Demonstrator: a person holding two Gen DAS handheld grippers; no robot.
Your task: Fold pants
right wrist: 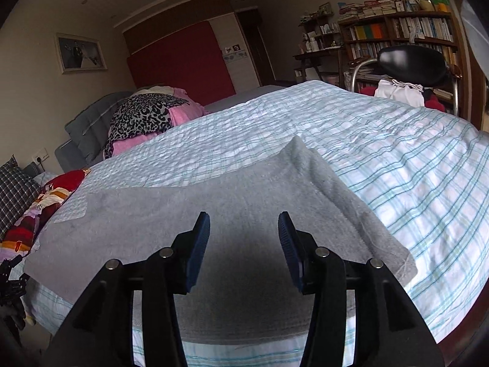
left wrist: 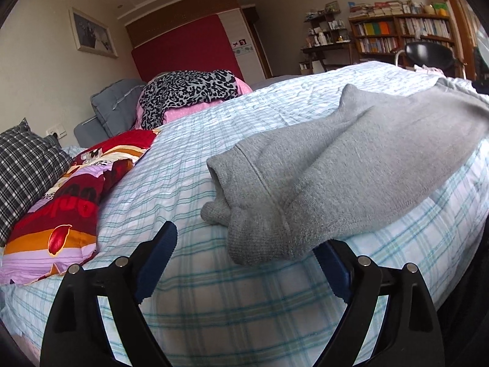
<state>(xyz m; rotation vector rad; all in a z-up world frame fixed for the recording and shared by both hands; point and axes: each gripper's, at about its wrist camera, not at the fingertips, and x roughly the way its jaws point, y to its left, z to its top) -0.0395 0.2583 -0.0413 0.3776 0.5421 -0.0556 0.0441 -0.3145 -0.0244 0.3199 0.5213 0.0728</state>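
Observation:
Grey fleece pants (left wrist: 336, 165) lie on the blue-and-white plaid bedspread (left wrist: 214, 290). In the left wrist view the leg cuffs (left wrist: 244, 211) point toward me. My left gripper (left wrist: 244, 250) is open, low over the bed, its right finger tucked under the near cuff edge and its left finger apart from the cloth. In the right wrist view the pants (right wrist: 214, 208) spread flat across the bed (right wrist: 412, 183). My right gripper (right wrist: 244, 235) is open just above the grey cloth, holding nothing.
A red and purple patterned pillow (left wrist: 61, 214) and a checked pillow (left wrist: 21, 165) lie at the left. A leopard-print and pink pile (left wrist: 189, 91) sits at the bed's far side. A black chair (right wrist: 412, 64) and bookshelves (right wrist: 397, 33) stand beyond the bed.

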